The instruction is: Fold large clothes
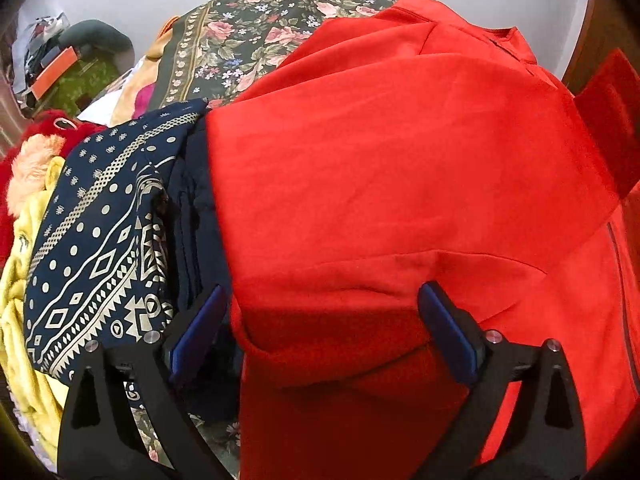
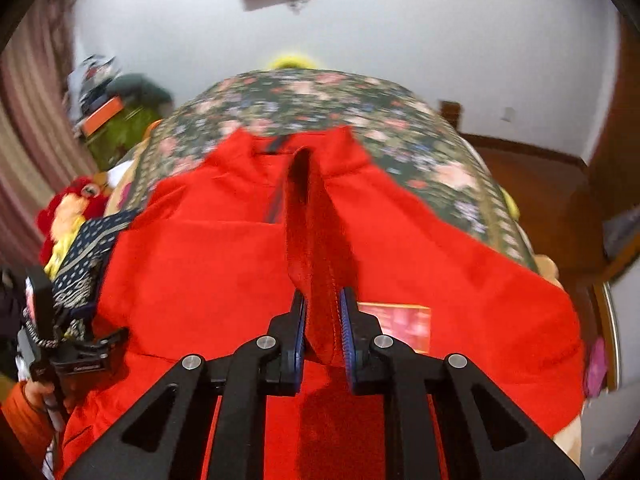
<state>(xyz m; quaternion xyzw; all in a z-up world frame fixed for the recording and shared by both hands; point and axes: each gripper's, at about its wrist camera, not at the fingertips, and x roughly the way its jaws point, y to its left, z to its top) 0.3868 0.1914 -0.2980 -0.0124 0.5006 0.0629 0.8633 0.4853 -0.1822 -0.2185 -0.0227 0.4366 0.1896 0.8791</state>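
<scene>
A large red jacket (image 1: 400, 168) lies spread on a floral-covered bed (image 1: 256, 32). My left gripper (image 1: 324, 312) is open, its blue-padded fingers straddling a folded edge of the jacket near its left side, low over the cloth. In the right wrist view the jacket (image 2: 208, 264) fills the middle. My right gripper (image 2: 323, 312) is shut on a raised ridge of the red jacket's fabric (image 2: 316, 240), lifted above the rest. The left gripper's body (image 2: 72, 356) shows at the left edge of that view.
A folded navy patterned garment (image 1: 100, 240) lies left of the jacket, beside yellow cloth (image 1: 24, 320) and a red plush toy (image 1: 40, 136). The floral bed cover (image 2: 420, 140) extends beyond. A wooden floor (image 2: 540, 184) lies to the right, a cluttered corner (image 2: 116, 112) to the left.
</scene>
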